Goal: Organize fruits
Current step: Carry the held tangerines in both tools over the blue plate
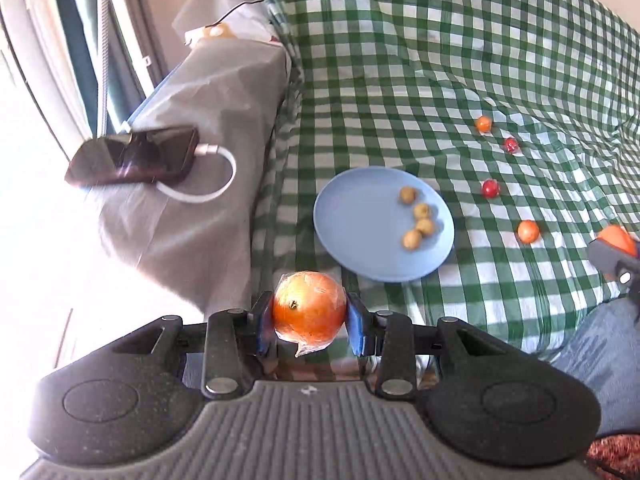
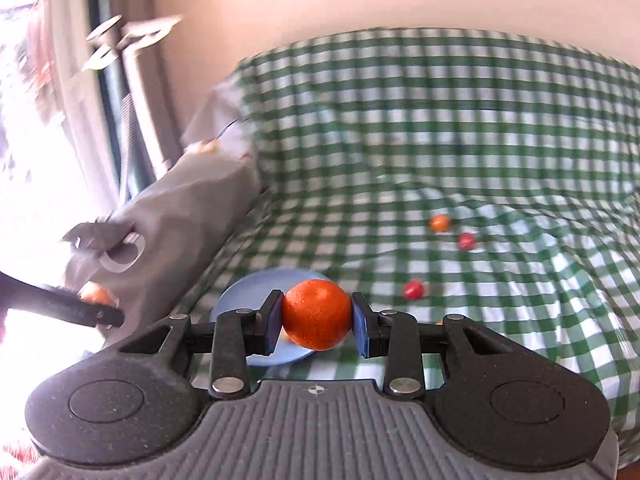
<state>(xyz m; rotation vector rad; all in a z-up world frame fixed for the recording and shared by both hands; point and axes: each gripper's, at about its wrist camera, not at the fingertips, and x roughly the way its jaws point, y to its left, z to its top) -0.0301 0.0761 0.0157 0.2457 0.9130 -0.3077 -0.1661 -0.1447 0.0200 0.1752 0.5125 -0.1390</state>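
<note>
My left gripper (image 1: 310, 314) is shut on a plastic-wrapped orange (image 1: 309, 307), held just in front of a blue plate (image 1: 356, 224). The plate lies on the green checked cloth and holds several small tan fruits (image 1: 418, 218). My right gripper (image 2: 317, 314) is shut on a bare orange (image 2: 316, 313), above the plate's near edge (image 2: 244, 292). Two small orange fruits (image 1: 528, 231) (image 1: 483, 123) and two small red fruits (image 1: 490, 188) (image 1: 511, 145) lie on the cloth right of the plate. The right gripper shows at the left view's right edge (image 1: 614, 258).
A grey-covered block (image 1: 208, 128) stands left of the cloth, with a dark phone (image 1: 132, 156) and a white cable (image 1: 212, 176) on it. A window is further left. The checked cloth (image 1: 440, 40) extends far back. A jeans-clad leg (image 1: 600, 352) is at lower right.
</note>
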